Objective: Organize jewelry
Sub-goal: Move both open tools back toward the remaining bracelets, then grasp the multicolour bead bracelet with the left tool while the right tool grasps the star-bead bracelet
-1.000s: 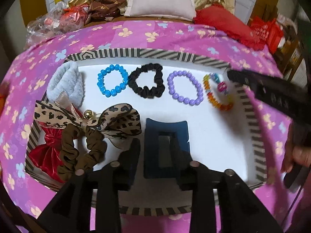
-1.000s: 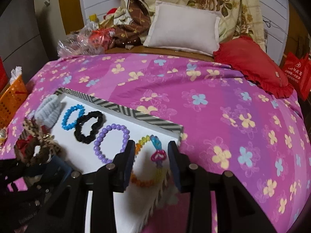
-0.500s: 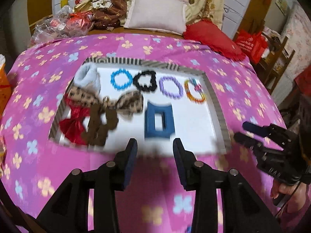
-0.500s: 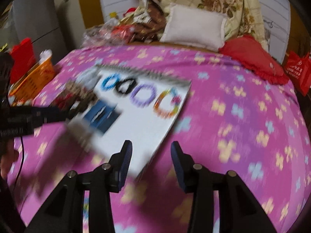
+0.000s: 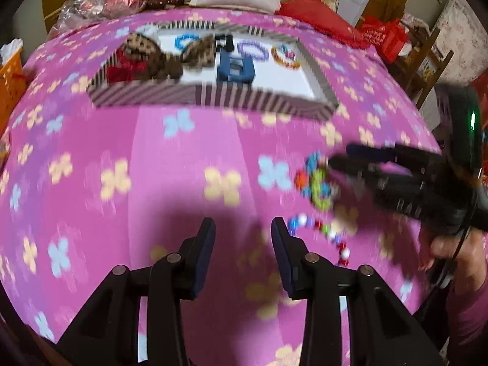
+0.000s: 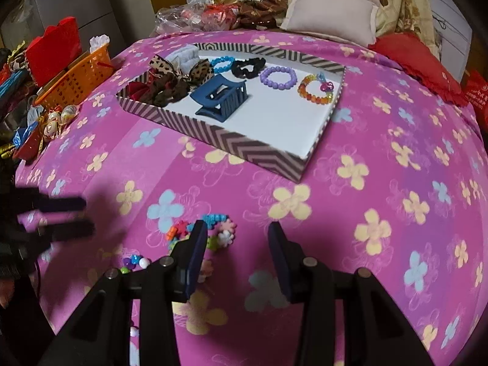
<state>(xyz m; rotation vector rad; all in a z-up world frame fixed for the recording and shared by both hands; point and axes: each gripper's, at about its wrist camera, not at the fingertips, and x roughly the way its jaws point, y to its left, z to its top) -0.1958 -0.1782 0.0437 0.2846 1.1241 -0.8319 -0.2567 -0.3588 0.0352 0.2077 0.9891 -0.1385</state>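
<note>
A striped-walled tray with a white floor lies on the pink flowered bedspread. It holds a blue hair claw, a purple bead bracelet, a rainbow bracelet, a black scrunchie, a blue bead bracelet and a leopard bow. Nearer, a loose flower-piece bracelet lies on the spread at the left fingertip of my right gripper, which is open. A mixed bead string lies beside it. My left gripper is open over bare spread, well short of the tray.
An orange basket and loose bows and trinkets crowd the bed's left edge. A white pillow, a red cushion and piled cloth lie beyond the tray. A hand holds the right gripper.
Both grippers have drawn back from the tray toward the bed's near edge. The tray now sits farther off, and the loose flower bracelet and bead string have come into view.
</note>
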